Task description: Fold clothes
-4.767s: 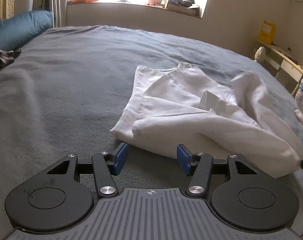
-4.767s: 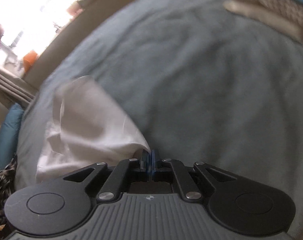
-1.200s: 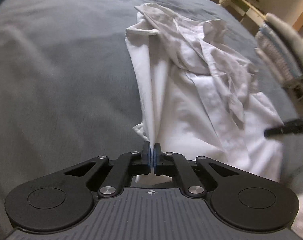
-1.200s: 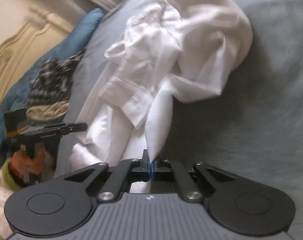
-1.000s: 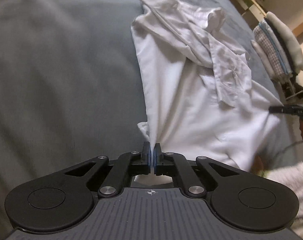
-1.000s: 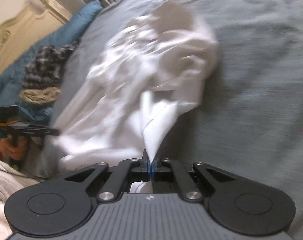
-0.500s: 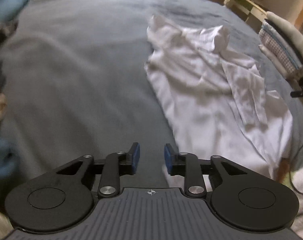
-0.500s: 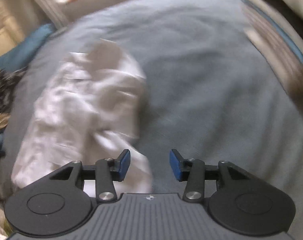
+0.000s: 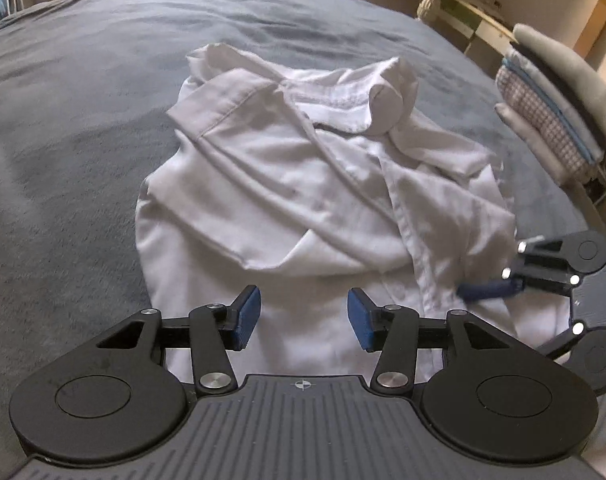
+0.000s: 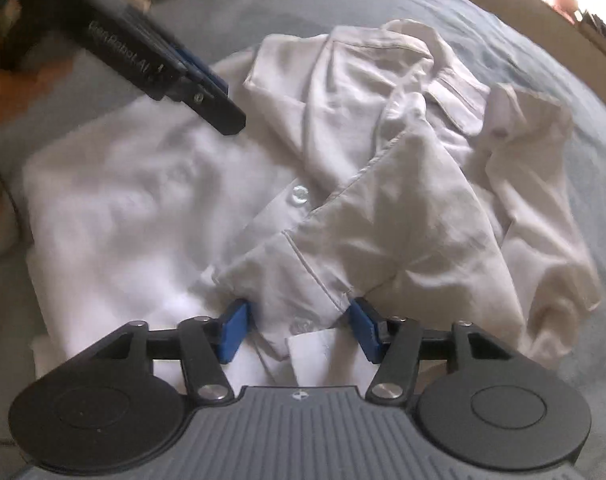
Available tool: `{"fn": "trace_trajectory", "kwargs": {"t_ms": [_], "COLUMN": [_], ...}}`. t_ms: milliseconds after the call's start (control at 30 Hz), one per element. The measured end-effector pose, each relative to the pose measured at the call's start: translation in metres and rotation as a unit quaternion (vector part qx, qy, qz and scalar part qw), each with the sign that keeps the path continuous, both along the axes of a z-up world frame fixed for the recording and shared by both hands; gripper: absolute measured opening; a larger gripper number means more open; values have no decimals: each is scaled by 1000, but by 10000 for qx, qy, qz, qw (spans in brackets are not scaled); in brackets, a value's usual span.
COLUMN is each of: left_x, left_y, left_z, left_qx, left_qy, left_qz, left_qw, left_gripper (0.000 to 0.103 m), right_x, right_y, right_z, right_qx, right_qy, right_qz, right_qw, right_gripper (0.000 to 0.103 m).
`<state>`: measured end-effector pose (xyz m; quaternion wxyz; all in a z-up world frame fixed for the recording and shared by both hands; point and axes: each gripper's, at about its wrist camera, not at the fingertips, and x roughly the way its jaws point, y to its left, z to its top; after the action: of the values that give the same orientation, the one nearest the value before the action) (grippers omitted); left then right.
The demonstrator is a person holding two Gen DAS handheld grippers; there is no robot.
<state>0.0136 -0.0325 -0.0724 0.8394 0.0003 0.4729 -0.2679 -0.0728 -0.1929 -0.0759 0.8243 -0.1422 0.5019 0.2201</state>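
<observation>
In the left wrist view, a crumpled white shirt is seen lying on the grey bed, with its collar at the far end. The left claw is held over the near hem of the shirt. Its jaws are opening, and the blue pads stand apart with nothing pressed between them; only the flat cloth below is seen in the gap. The right claw is seen at the right edge of the shirt, but its state cannot be told from here. A stack of folded clothes is placed beside the bed, at the right.

In the right wrist view, the shirt fills the middle, with a button visible. The right claw is set around a fold of the button placket, and its jaws are closing. The cloth lies between the pads, which do not yet squeeze it. The left claw is seen above the shirt at the upper left.
</observation>
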Motion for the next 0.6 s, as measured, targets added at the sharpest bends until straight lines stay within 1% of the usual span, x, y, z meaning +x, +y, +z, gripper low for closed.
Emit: {"fn": "trace_trajectory", "kwargs": {"t_ms": [33,67,133,200,233,267,300,333,400,433,467,500,533,567,600], "left_x": [0,2,9,18,24,31,37,42,48,48,46,43,38,31,25], "left_y": [1,2,4,7,9,10,11,11,7,6,4,0,-3,-6,-9], "left_z": [1,2,2,3,3,2,2,2,3,4,5,8,11,15,19], "left_qx": [-14,-38,-176,-359,-483,-608,-723,-792,-867,-897,-930,-950,-977,-988,-998], "left_qy": [-50,-93,-59,17,71,126,180,233,250,212,151,73,-44,-190,-336], "left_qz": [-1,1,85,207,280,354,422,459,455,409,299,155,-18,-206,-395], "left_qw": [10000,9999,9998,9991,9984,9974,9963,9955,9949,9949,9951,9953,9952,9947,9937], "left_gripper": [48,48,49,52,53,55,56,56,56,56,56,56,56,57,58], "right_x": [2,6,9,10,8,5,1,-3,-9,-9,-8,-6,-1,5,13], "right_y": [-8,-16,-36,-60,-73,-89,-104,-119,-149,-159,-168,-175,-176,-175,-171], "right_z": [4,8,21,35,41,45,49,53,59,58,58,57,57,58,61], "right_qx": [125,238,634,1208,1563,1981,2392,2795,3495,3658,3790,3881,3929,3991,4053], "right_qy": [28,48,-3,-45,-80,-148,-217,-284,-417,-455,-450,-442,-422,-391,-355], "right_qz": [-190,-404,-842,-1301,-1576,-1908,-2235,-2555,-3160,-3386,-3540,-3651,-3669,-3593,-3454], "right_qw": [9997,9989,9944,9841,9750,9613,9447,9251,8810,8657,8538,8451,8422,8427,8457], "right_gripper": [16,12,9,8,8,8,8,8,8,8,8,8,8,8,8]}}
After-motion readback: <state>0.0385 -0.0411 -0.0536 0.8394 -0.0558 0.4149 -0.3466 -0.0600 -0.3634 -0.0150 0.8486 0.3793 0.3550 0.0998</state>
